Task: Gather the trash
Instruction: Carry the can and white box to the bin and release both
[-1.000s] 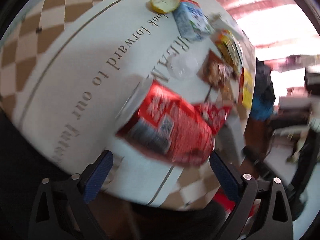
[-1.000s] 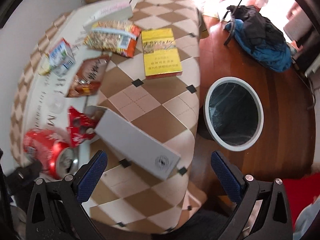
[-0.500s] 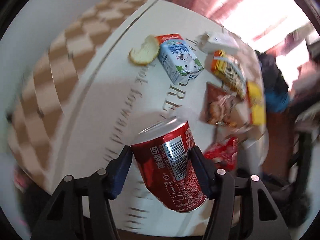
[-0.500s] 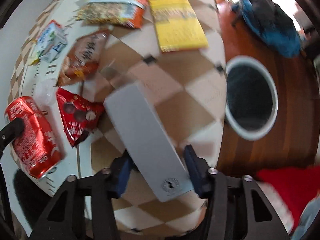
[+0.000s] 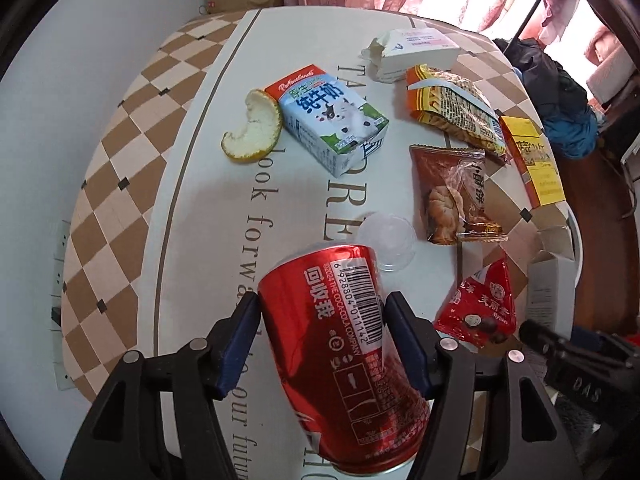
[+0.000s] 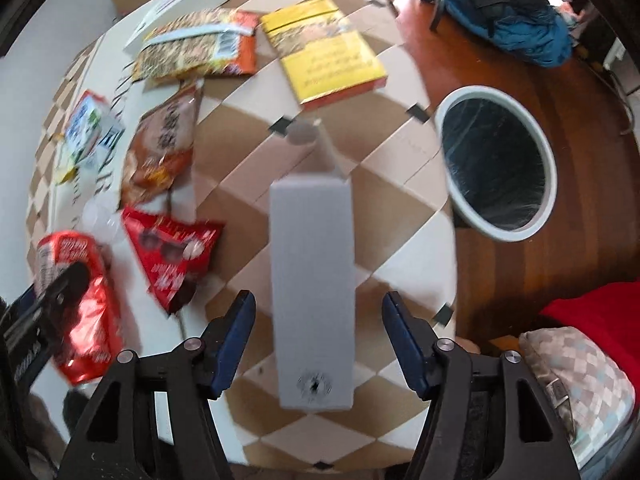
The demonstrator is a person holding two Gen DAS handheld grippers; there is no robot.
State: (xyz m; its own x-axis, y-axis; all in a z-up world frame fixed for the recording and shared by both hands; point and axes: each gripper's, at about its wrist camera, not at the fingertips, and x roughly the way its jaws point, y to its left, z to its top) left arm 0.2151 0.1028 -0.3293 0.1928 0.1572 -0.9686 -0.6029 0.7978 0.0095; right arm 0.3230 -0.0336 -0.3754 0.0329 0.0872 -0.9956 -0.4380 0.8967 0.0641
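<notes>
So that both can be binned [image 6: 496,162], the can [image 5: 344,344] is clamped in the left jaws, while the grey box [image 6: 312,280] sits between open right jaws.

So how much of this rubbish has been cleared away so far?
Hardly any: the bin looks empty. In hand: the left hand-held gripper is clamped on the red can; the right hand-held gripper is open around a grey box, not touching it. Left on the table: milk carton, orange peel, snack wrappers and more.
</notes>
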